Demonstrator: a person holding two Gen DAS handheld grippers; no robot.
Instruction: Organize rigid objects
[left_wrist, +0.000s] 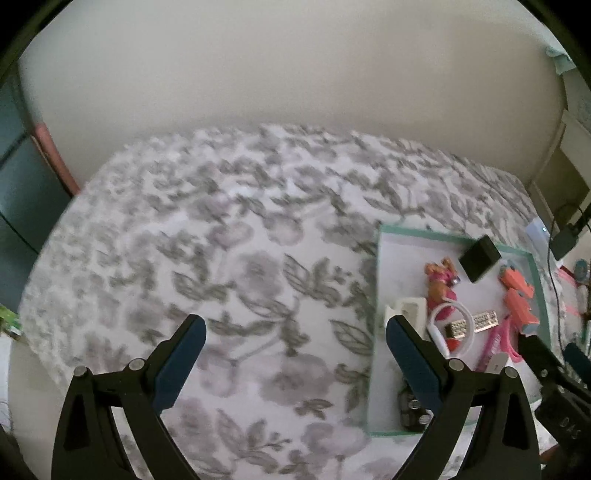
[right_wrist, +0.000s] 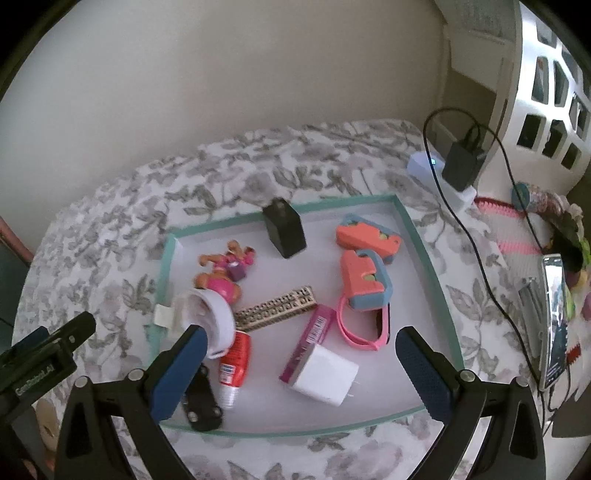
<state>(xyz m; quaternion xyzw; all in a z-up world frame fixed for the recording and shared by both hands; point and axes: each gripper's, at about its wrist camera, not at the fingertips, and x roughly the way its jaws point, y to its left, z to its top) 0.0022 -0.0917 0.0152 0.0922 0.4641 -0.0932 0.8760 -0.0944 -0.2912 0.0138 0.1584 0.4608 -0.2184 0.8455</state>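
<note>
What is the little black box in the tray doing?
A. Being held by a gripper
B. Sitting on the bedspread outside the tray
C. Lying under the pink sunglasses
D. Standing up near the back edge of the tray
D. The black box stands upright on the tray floor close to its far rim, apart from the other things, and both grippers are open and empty.

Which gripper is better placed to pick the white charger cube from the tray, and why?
Right. The right gripper hangs open directly over the white charger cube, while the left gripper faces the floral bedspread beside the tray.
</note>
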